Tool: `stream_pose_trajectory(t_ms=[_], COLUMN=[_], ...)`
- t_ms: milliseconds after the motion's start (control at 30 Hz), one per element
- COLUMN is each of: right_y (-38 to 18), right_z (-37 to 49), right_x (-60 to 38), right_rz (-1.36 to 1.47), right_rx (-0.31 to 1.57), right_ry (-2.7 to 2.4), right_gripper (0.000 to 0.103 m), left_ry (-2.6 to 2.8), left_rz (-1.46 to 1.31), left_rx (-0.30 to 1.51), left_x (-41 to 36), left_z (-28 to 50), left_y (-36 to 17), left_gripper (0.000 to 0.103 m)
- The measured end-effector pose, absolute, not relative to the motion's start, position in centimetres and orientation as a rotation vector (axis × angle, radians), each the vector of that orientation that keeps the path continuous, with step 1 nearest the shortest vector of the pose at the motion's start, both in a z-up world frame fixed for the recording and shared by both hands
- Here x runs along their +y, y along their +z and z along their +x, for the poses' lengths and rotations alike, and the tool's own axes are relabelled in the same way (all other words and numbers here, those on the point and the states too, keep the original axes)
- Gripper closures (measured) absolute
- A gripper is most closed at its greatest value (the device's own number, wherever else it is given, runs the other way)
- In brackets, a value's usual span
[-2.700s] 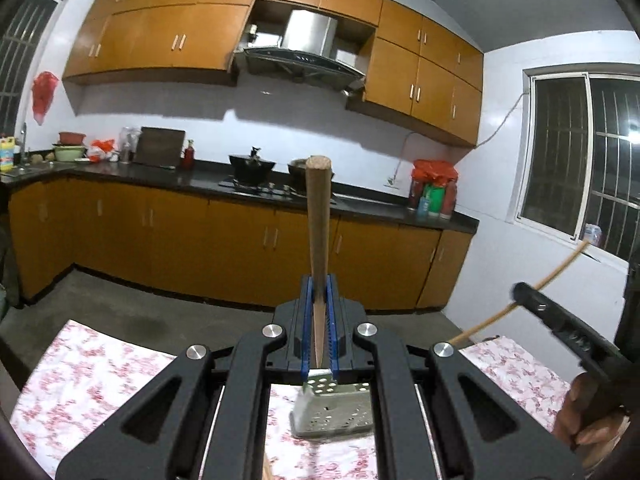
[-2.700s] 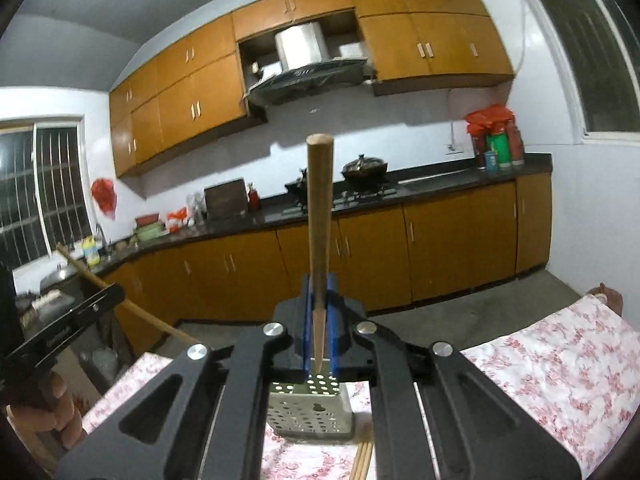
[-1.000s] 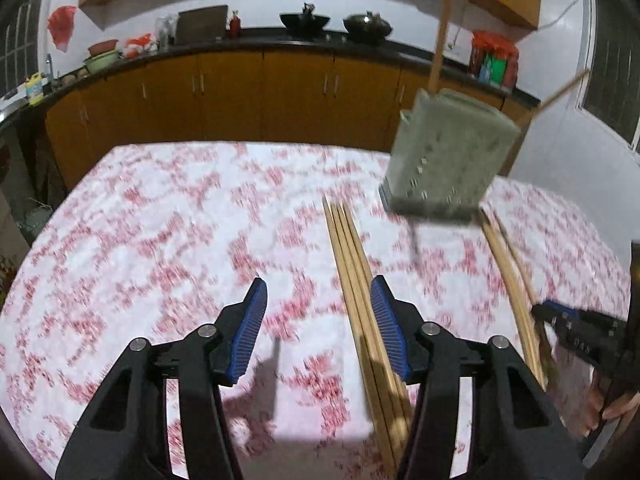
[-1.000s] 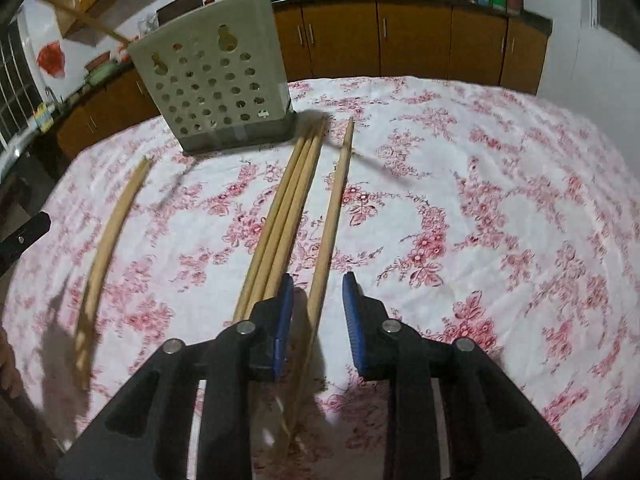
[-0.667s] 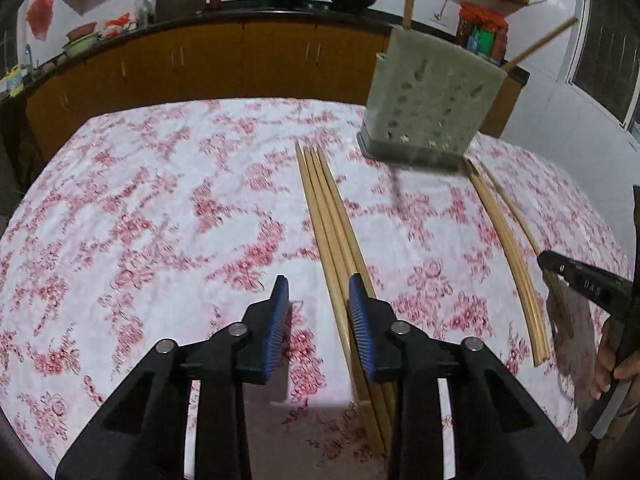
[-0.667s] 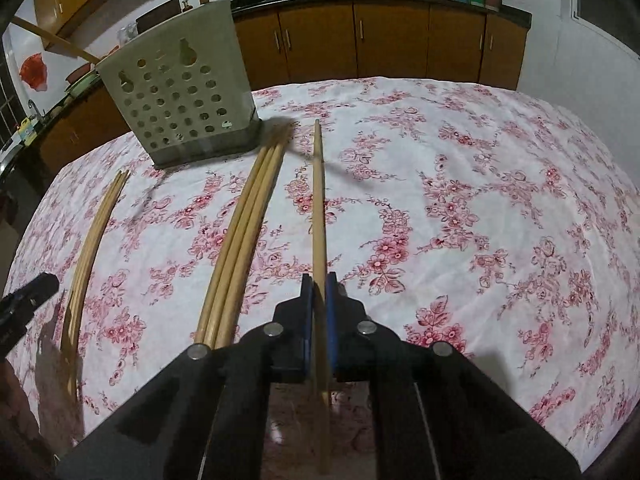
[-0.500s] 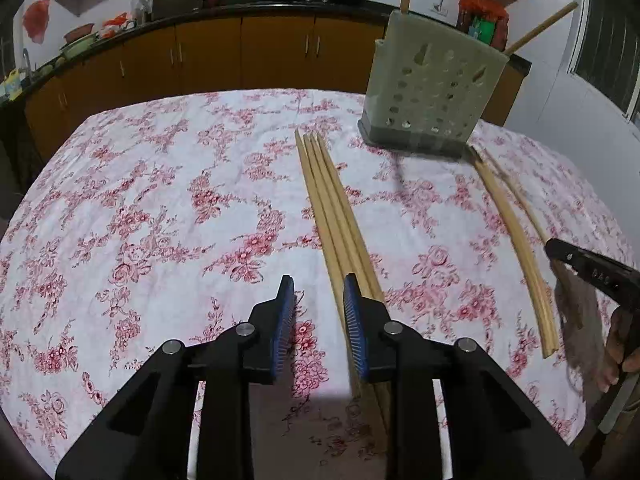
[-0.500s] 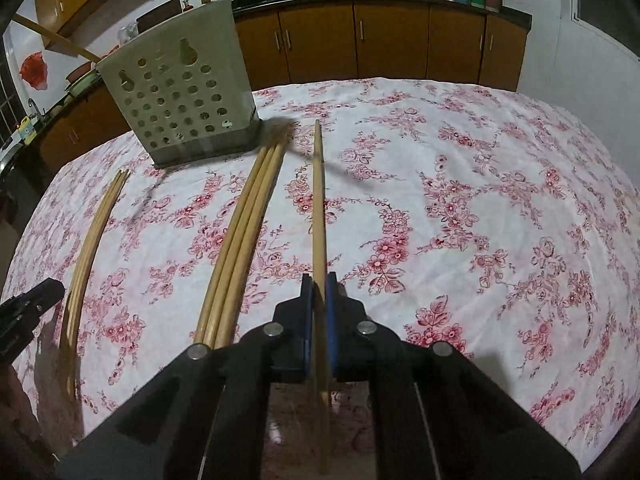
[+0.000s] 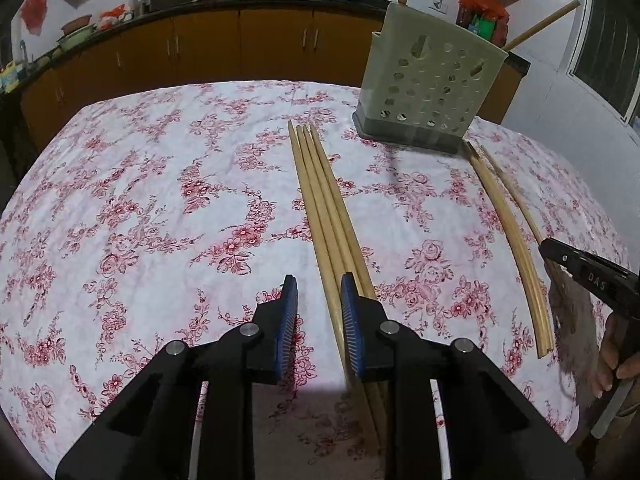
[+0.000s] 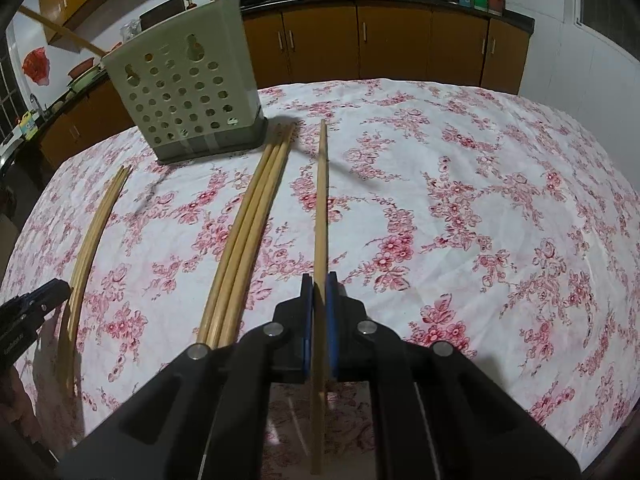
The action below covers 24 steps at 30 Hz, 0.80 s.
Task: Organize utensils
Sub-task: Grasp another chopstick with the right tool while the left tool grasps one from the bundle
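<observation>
While right claw grips one chopstick, left claw (narrowing, still unclamped) straddles another

A: Utensils' state?
B: Four wooden chopsticks lie bundled flat on the tabletop. One separate chopstick lies alongside. Two more lie beside the perforated holder, which stands upright.

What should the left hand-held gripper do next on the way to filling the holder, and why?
Probably finish closing. On the left hand-held gripper the jaws have just been closing, with the bundle's outer chopstick between them, yet a gap remains beside it. The right hand-held gripper is already shut on a single chopstick, ready for the holder.
</observation>
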State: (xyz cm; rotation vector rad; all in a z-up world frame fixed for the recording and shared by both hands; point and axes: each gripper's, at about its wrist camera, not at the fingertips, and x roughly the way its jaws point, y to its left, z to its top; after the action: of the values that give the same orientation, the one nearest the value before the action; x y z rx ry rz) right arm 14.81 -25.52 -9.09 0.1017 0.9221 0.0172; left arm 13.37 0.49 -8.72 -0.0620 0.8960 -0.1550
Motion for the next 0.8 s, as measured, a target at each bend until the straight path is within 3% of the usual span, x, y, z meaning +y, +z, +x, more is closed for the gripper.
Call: stream_pose_trajectory(t_ms=[333,433,800], right_y=[-9.1,-9.2,-9.5], right_z=[14.7,14.6,16.6], right_x=[-25.1,-24.4,-27.0], right_rz=[0.095,0.065,0.094], right_rx=[0.916,0.910,0.879], right_ry=[0.030,0.044,-0.053], right_gripper=[0.091,0.092,0.095], left_ry=[-0.135,-0.131,-0.071], left_rz=[-0.051,-0.022,-0.035], left_rx=[0.902,0.897,0.886], left_x=[0.4,0.1,3.6], left_z=[13.6,14.3,17.4], left_y=[-9.0,-9.1,-9.2], left_gripper=[0.085,0.094,0.095])
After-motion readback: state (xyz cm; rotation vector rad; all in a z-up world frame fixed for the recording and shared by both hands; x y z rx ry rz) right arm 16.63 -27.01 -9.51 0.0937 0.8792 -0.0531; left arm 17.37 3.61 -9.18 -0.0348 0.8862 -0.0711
